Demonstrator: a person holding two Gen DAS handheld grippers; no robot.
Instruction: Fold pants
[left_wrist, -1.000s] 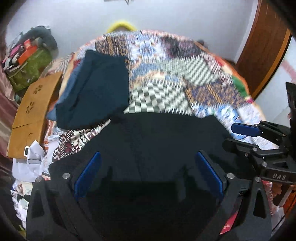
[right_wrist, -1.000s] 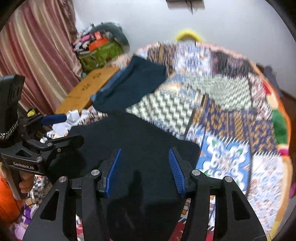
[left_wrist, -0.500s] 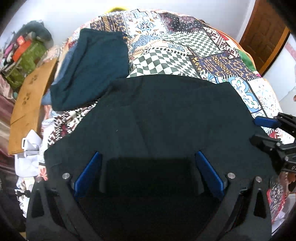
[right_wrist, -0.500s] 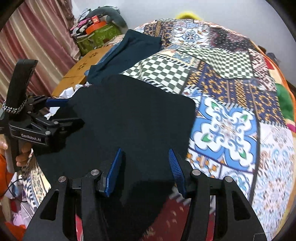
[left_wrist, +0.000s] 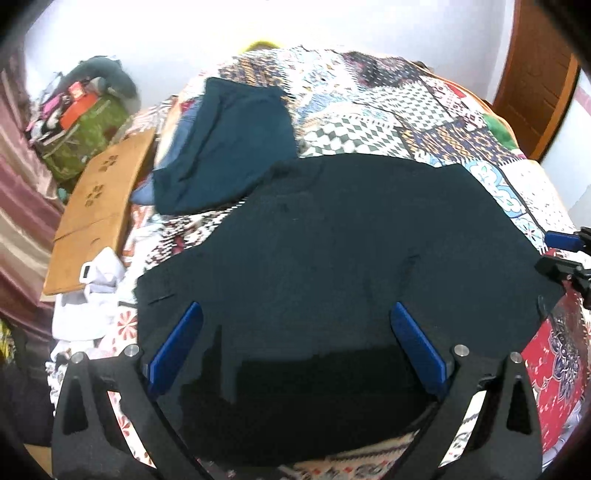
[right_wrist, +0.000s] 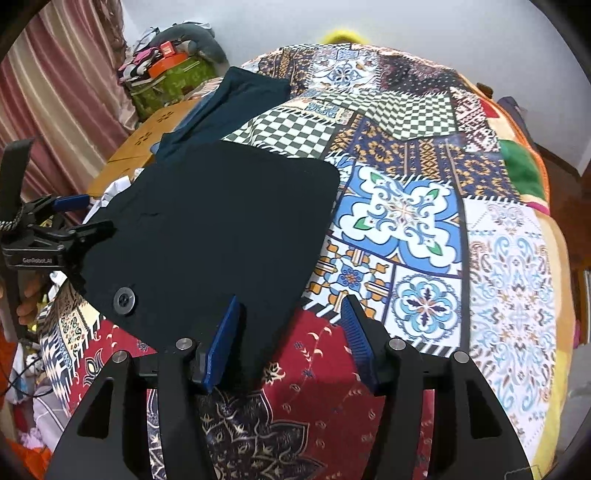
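Note:
Black pants (left_wrist: 332, 251) lie folded flat on the patchwork bedspread (left_wrist: 388, 110); they also show in the right wrist view (right_wrist: 207, 221), with a round button (right_wrist: 124, 296) near their near left edge. My left gripper (left_wrist: 295, 332) is open above the pants' near part, holding nothing. My right gripper (right_wrist: 291, 321) is open over the pants' near right corner, holding nothing. Each gripper shows at the edge of the other's view: the right one (left_wrist: 561, 254) and the left one (right_wrist: 74, 218).
A folded dark teal garment (left_wrist: 229, 144) lies behind the pants on the bed. A brown board (left_wrist: 96, 206), white cloth (left_wrist: 88, 295) and a green bag (left_wrist: 77, 133) sit off the bed's left side. A wooden door (left_wrist: 535, 74) stands at right.
Both grippers have drawn back toward the near edge of the bed. The pants now lie flat and further ahead of the fingers; the right gripper sits past their near right corner.

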